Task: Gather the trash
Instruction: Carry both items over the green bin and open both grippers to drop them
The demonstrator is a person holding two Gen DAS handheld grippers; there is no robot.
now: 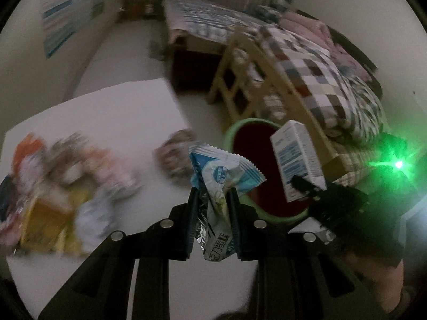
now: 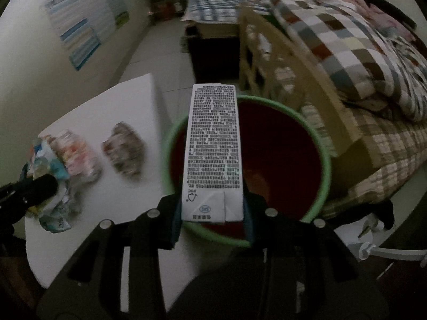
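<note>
Nearest, the left gripper [image 1: 210, 200] is clamped on a crumpled blue-and-white foil snack wrapper [image 1: 218, 178], the wrapper standing up between the narrow jaws and hanging out below them. The right gripper [image 2: 212, 210] is clamped on the base of a white rectangular paper drink carton [image 2: 212, 149] with dense black print on its side, the carton pointing forward over the bin mouth. Just beyond both, a round bin with a green rim and dark red inside [image 2: 324, 160] stands beside the right edge of the white table [image 2: 128, 101]; in the left wrist view the carton [image 1: 296, 160] hangs above the far side of the bin [image 1: 256, 210] and the wrapper sits at its near-left rim. Further left on the table lie more trash: a brownish crumpled wrapper [image 2: 124, 152] near the right edge, a pink-and-white crumpled wrapper [image 2: 77, 154] beside it, and a blurred heap of orange, yellow and white packaging [image 1: 53, 186] toward the left edge. Beyond, a wooden chair frame [image 1: 240, 80], a bed with a checked quilt [image 2: 347, 40], and a wall poster [image 2: 85, 21]. Judgement: the drop step is in hand, both pieces carried to the bin. Next move calls for opening the right jaws with the carton centred over the mouth, then shifting the wrapper further inward before release, since it may catch the rim.
</note>
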